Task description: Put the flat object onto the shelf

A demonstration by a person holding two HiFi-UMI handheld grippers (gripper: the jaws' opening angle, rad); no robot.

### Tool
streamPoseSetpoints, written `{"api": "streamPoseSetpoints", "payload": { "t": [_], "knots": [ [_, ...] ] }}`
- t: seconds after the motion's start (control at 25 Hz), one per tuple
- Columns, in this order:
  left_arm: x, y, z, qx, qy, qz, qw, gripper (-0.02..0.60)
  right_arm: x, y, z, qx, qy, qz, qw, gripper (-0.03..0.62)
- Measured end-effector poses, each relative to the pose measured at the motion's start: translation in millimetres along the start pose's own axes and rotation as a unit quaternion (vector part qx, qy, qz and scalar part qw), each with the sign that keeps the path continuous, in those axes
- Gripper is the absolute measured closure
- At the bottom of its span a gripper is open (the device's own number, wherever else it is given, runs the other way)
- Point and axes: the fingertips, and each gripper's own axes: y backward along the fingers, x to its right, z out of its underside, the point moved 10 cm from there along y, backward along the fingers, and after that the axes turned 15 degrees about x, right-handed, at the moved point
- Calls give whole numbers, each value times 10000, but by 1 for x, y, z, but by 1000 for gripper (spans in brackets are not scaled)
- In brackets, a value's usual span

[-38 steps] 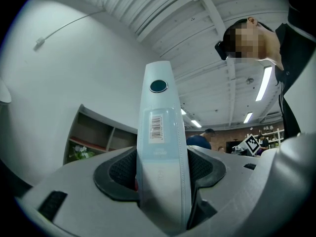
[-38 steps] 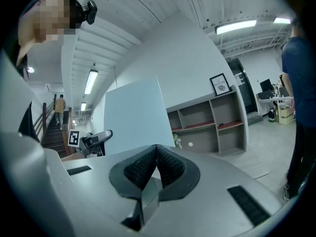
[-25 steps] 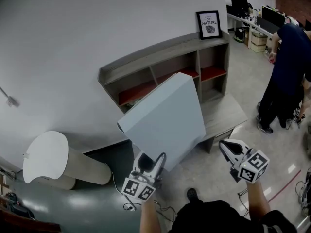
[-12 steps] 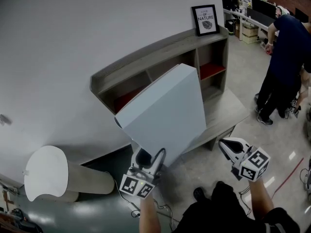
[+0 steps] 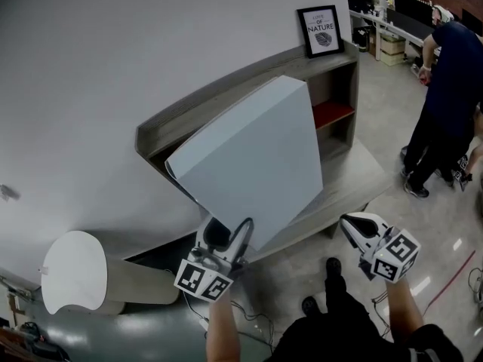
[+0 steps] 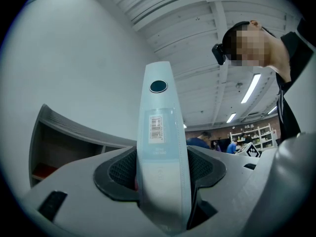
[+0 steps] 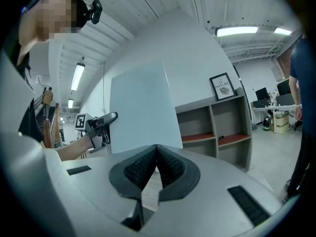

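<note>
Two grippers are in view, and I report them one at a time.

1. I read the left gripper (image 5: 226,238) (image 6: 162,174) as clamped on the lower edge of the flat box (image 5: 253,161) (image 6: 159,132). In the left gripper view both dark ribbed pads (image 6: 123,171) press against the box's narrow side. That side rises upright between them and carries a barcode label (image 6: 156,127) with a dark round mark above it.

2. I read the right gripper (image 5: 350,227) (image 7: 157,158) as empty. Its two pads meet at the tips and nothing stands between them. It hangs to the right of the box and apart from it.

3. The flat box is pale blue-grey and broad. It is held tilted in the air in front of the shelf unit (image 5: 226,96) (image 7: 217,127). Its top corner overlaps the upper compartments in the head view. I cannot tell whether it touches the unit. The right gripper view shows its wide face (image 7: 143,107) with the left gripper (image 7: 101,125) at its lower left edge.

4. The shelf unit is grey wood with red compartment floors. It stands against a white wall (image 5: 113,51).

5. A framed print (image 5: 320,31) reading "NATURE" stands on the unit's top at the right end.

6. A low bench (image 5: 362,179) lies just in front of the unit.

7. A person (image 5: 453,81) in dark clothes stands on the floor at the far right, well apart from the box.
</note>
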Motion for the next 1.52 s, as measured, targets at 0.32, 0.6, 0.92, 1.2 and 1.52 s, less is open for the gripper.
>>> {"api": "streamPoseSetpoints", "payload": {
  "t": [0.32,0.6,0.92,1.2,1.52],
  "knots": [
    [-27,-78,-14,168,-97,109,9998,281,67,-31,-23,286,24,-130,9995,582],
    [-47,-158,-27,259,-271,62,9993,281,119,-69,-49,358,122,-557,9977,581],
    [-60,-217,-39,483,-484,-19,9977,279,170,-86,-65,431,155,-908,9948,582],
    [-78,-248,-46,526,-670,-137,9963,278,193,-101,-67,401,58,-1095,9932,582],
    [-109,-276,-38,357,-756,-168,9964,278,199,-120,-66,339,64,-1173,9925,582]
  ]
}}
